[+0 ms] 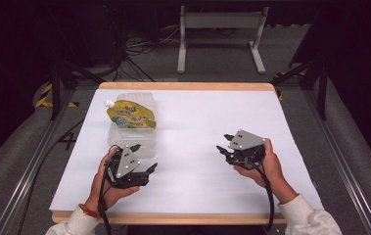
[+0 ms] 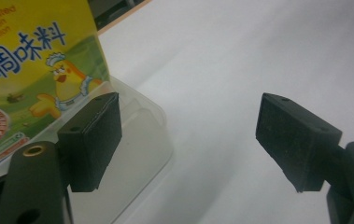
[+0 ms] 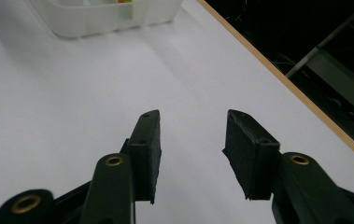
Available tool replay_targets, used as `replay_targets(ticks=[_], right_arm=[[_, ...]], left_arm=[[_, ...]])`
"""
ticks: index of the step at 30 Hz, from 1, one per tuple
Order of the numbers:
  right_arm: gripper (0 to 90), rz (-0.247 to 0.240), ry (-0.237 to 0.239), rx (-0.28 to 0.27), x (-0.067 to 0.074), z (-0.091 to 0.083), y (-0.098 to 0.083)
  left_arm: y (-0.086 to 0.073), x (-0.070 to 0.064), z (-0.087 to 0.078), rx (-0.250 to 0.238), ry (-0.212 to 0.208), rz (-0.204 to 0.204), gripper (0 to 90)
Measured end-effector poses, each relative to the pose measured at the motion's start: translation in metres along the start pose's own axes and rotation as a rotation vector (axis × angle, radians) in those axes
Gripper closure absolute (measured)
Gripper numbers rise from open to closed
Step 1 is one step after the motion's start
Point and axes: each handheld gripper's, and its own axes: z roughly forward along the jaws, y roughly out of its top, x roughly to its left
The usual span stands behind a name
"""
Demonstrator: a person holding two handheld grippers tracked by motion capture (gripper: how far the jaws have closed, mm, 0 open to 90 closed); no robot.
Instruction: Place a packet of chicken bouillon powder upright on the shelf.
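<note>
Nearest me: left gripper (image 1: 143, 157), jaws apart, nothing between them, just beside the tub (image 1: 146, 147); right gripper (image 1: 224, 143), jaws apart and empty, over bare table (image 1: 212, 117), well apart from the tub. Next: clear plastic tub, thin-walled, I judge it light and springy, likely to slide on the white sheet; best taken at the near rim. On it: yellow pouch (image 1: 131, 115), lying tilted, white spout (image 1: 108, 103) at far left; soft, glossy, probably slippery, so I'd pinch the stiffer edge seam or the spout neck. Farther off: wooden table edge, floor cables, a grey stand (image 1: 220, 34). Nothing blocks my reach.
</note>
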Motion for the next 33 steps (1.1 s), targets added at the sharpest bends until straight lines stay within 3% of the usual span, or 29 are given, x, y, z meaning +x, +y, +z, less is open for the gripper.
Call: replay_targets(ticks=[16, 25, 26, 29, 33], right_arm=[[41.4, 0.014, -0.034, 0.031, -0.004, -0.020, -0.040], [31.5, 0.067, -0.071, 0.055, -0.004, -0.031, -0.070], [29.2, 0.081, -0.075, 0.057, -0.004, -0.033, -0.075], [25.6, 0.082, -0.079, 0.056, -0.002, -0.036, -0.083], [23.2, 0.076, -0.090, 0.053, -0.001, -0.041, -0.094]], left_arm=[[-0.006, -0.017, 0.015, 0.057, -0.057, 0.040, 20.0], [-0.011, -0.025, 0.020, 0.081, -0.084, 0.058, 17.3], [-0.014, -0.028, 0.021, 0.093, -0.102, 0.056, 17.0], [-0.018, -0.034, 0.021, 0.106, -0.107, 0.078, 16.5], [-0.020, -0.037, 0.020, 0.106, -0.113, 0.070, 13.0]])
